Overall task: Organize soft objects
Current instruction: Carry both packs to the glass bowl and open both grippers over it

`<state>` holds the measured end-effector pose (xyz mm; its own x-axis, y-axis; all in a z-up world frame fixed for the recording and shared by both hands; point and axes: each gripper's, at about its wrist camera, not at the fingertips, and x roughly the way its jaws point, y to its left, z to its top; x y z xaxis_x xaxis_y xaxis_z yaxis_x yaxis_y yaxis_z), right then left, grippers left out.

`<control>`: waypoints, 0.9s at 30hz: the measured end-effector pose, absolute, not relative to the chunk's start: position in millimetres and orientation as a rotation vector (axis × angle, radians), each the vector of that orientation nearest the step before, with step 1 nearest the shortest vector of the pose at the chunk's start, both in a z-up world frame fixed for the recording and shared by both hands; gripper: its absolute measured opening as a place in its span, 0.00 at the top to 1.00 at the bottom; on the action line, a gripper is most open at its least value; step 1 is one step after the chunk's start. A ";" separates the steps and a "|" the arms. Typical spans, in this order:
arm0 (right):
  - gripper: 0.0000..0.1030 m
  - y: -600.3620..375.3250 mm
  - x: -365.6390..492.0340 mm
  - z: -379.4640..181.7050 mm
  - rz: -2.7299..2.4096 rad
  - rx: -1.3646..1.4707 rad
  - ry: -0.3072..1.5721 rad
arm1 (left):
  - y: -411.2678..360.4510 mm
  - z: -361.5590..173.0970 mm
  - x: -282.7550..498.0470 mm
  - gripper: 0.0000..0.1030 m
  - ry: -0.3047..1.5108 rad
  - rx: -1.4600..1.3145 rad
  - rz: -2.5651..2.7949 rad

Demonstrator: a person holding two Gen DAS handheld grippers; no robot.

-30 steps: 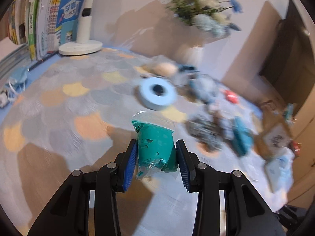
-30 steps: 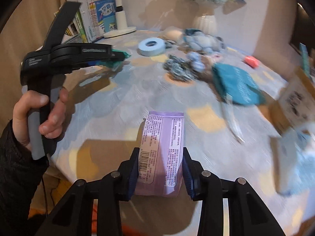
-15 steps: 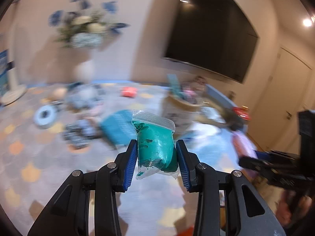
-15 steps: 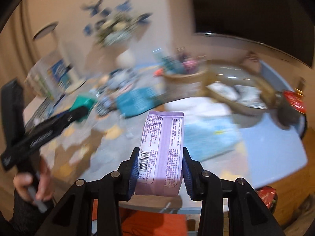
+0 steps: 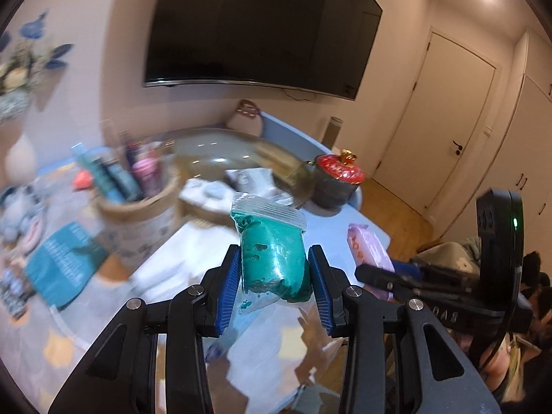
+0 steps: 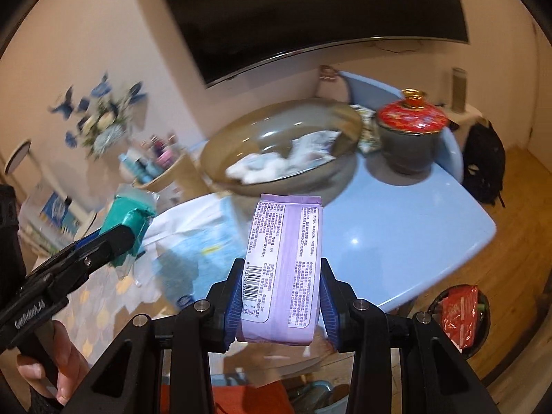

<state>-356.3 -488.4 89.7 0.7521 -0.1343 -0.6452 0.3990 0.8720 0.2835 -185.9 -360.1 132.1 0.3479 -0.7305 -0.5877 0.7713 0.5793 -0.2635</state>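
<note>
L tool point(image 5: 274, 276) clamped on clear zip bag of teal putty point(image 5: 272, 252) — held above blue table point(image 6: 396, 220). R tool point(image 6: 280, 296) clamped on lilac printed tissue pack point(image 6: 284, 269) — pads pressing both sides.

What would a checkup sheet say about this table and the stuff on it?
Surface: blue table, partly covered by white sheets.
Job's things: green bag in left gripper; purple pack in right gripper.
Clutter: big bowl holding white packets, red-lidded pot, basket of bottles.
Grippers: both shut on their loads, above the table.
Cables: black cord on the right gripper.
Surroundings: TV, door, backpack, bin.
</note>
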 end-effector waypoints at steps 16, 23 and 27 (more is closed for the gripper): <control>0.62 -560.0 -279.6 146.1 -0.332 0.471 0.487 | -439.3 163.0 -85.0 0.65 0.744 -0.018 -0.915; 0.60 -589.6 -204.0 141.8 -0.392 0.457 0.565 | -453.5 155.3 -31.7 0.35 0.804 -0.043 -0.861; 0.39 -607.5 -189.0 134.4 -0.343 0.529 0.593 | -439.4 157.2 -28.4 0.18 0.765 -0.090 -0.840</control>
